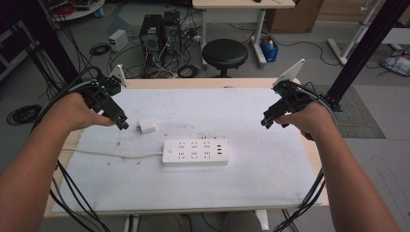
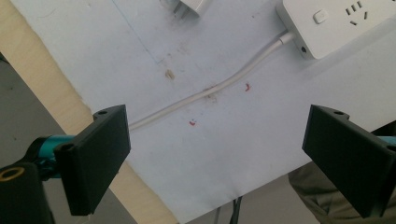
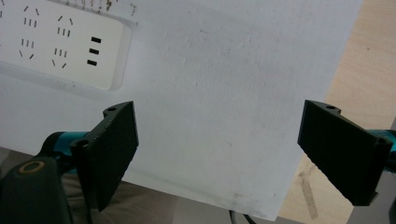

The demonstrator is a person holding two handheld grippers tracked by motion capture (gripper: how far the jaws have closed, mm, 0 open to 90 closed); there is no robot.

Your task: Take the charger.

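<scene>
A white power strip [image 1: 195, 152] lies flat in the middle of the white table cover, its sockets facing up. Its white cord [image 1: 111, 154] runs off to the left edge. A small white plug adapter [image 1: 146, 126] sits just above the strip's left end. My left gripper [image 1: 122, 124] hovers a little left of the adapter, jaws wide open and empty [image 2: 215, 154]. The strip's switch end [image 2: 336, 23] and cord [image 2: 210, 91] lie beyond its jaws. My right gripper [image 1: 267, 119] hangs open over the table's right part, well right of the strip [image 3: 60, 42], nothing between its jaws [image 3: 217, 149].
The white cover [image 1: 270, 183] spreads over a wooden table [image 1: 193, 83]. Behind the table stand a black round stool [image 1: 225, 53], computer towers [image 1: 159, 31] and tangled cables on the floor. A black frame post [image 1: 360, 53] rises at the right.
</scene>
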